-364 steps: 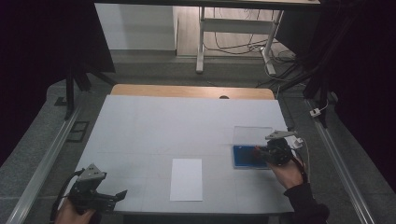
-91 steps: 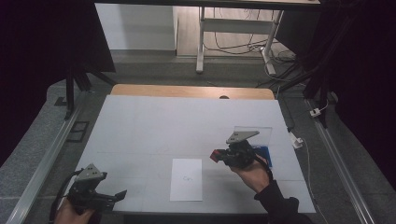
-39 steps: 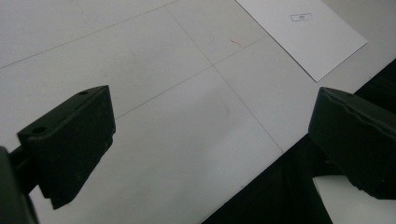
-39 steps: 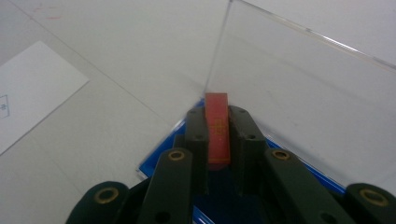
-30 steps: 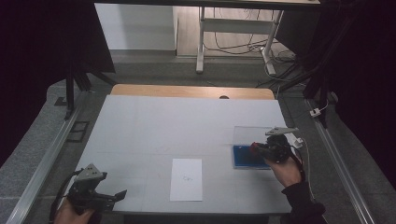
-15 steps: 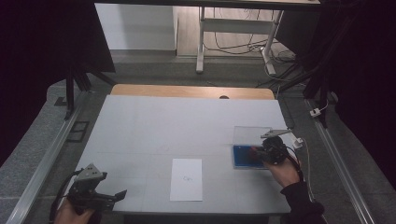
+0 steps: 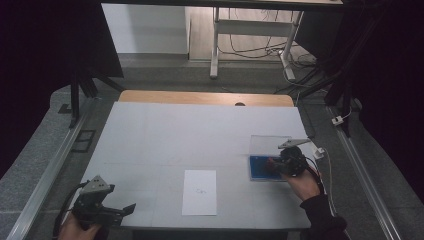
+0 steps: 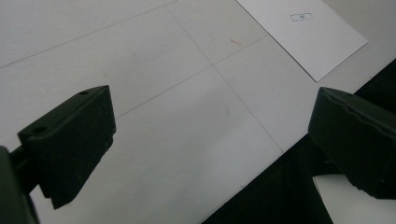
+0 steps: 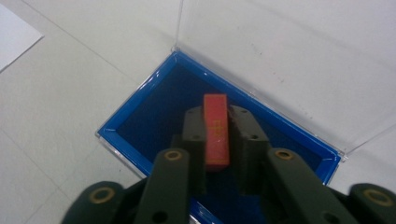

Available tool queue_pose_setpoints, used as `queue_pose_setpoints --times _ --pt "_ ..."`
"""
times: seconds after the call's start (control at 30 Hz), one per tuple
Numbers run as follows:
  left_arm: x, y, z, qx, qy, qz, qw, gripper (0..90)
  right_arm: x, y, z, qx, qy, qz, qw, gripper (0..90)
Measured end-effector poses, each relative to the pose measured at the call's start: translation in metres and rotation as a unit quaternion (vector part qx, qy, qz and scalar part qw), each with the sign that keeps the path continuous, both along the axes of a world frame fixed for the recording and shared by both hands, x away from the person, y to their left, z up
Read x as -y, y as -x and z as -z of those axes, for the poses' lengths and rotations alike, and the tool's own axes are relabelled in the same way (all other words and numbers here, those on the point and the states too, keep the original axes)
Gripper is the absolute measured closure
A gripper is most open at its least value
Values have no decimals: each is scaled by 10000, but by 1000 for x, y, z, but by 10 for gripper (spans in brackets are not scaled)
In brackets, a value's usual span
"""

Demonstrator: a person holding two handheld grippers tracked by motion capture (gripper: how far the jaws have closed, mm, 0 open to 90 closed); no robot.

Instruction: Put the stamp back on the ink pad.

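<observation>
An open blue box (image 7: 260, 169) (image 9: 140, 100) lies at the table's right, its clear lid (image 7: 270, 144) (image 9: 280, 56) folded back flat. My right gripper (image 7: 274, 165) (image 9: 216, 112) hangs over the box's dark inside, shut on a small red block (image 9: 216, 130). Its jaws have just been opening slightly, with the block still touching both pads. A white sheet of paper (image 7: 200, 192) (image 8: 303, 32) with a small printed mark lies near the front edge. My left gripper (image 7: 122, 209) (image 8: 210, 121) rests open and empty at the front left corner.
The white table (image 7: 200, 130) has a wooden strip along its far edge. A white cable (image 7: 322, 155) trails to the right of the box. The table's front edge (image 8: 261, 172) runs close under the left gripper's jaws.
Twelve seconds ago the paper was blank; it now bears a small mark. The right gripper was beside the paper three seconds ago and has come back over the blue box. The left gripper stayed put.
</observation>
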State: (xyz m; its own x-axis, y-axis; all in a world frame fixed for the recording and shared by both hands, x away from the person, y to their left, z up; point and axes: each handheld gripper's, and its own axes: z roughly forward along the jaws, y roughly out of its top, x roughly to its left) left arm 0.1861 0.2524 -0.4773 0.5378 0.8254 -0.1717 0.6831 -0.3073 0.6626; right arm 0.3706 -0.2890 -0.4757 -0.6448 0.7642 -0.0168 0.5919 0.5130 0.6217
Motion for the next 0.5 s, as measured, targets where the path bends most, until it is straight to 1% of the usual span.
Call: queue_pose_setpoints --times 0.13,0.37,0.5 --pt "0 0 0 0 7 -3 10000 11 0 1 -3 99 -94 32 9999 724" --pt "0 0 0 -8 22 -4 10000 11 0 3 -8 182 -208 34 9996 663" --pt "0 0 0 -4 19 -9 10000 11 -1 5 -11 243 -347 55 9991 594"
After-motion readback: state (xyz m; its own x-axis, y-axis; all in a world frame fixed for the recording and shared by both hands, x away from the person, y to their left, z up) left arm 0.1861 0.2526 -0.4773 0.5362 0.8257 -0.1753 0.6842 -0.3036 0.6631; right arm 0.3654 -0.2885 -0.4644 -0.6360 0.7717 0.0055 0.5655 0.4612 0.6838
